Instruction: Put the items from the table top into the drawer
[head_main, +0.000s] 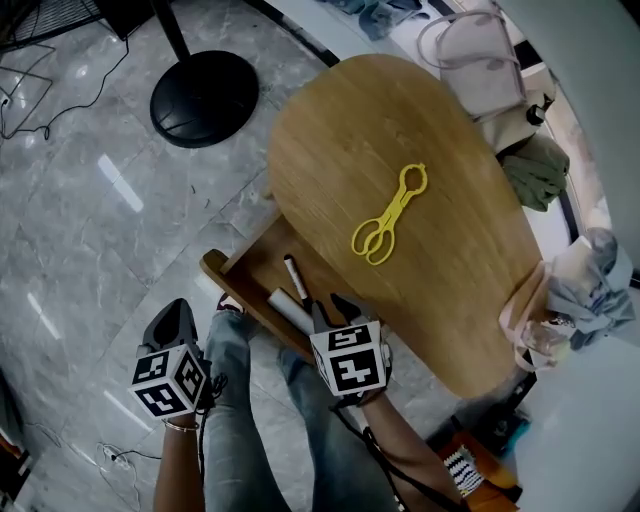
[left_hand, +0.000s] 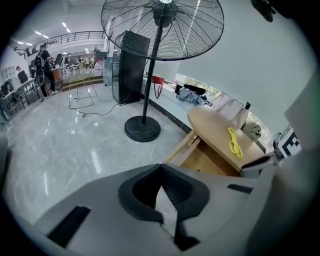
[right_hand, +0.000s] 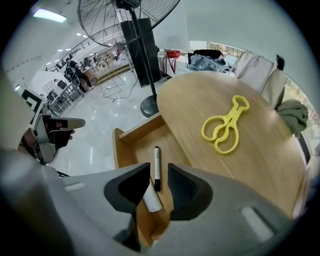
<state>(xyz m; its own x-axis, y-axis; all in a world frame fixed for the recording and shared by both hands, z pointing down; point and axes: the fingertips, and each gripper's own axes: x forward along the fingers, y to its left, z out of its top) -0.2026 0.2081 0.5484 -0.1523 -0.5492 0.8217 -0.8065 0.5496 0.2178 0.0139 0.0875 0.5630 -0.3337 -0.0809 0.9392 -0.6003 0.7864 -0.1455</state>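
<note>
Centrally, looped yellow plastic tongs (head_main: 390, 213) on oval wooden table (head_main: 335, 135).

Yellow scissor-handled tongs (head_main: 390, 213): flat on oval wooden table top (head_main: 340, 120), near middle | black-and-white marker (head_main: 295, 279): lying in open wooden drawer (head_main: 250, 265) | white cylinder (head_main: 291, 312): in drawer, just beside marker.

A large open office hall: polished grey marble floor (left_hand: 60, 150), a tall pedestal fan (left_hand: 162, 25), a railed mezzanine (left_hand: 75, 36), and people at desks (left_hand: 44, 67) far off.
</note>
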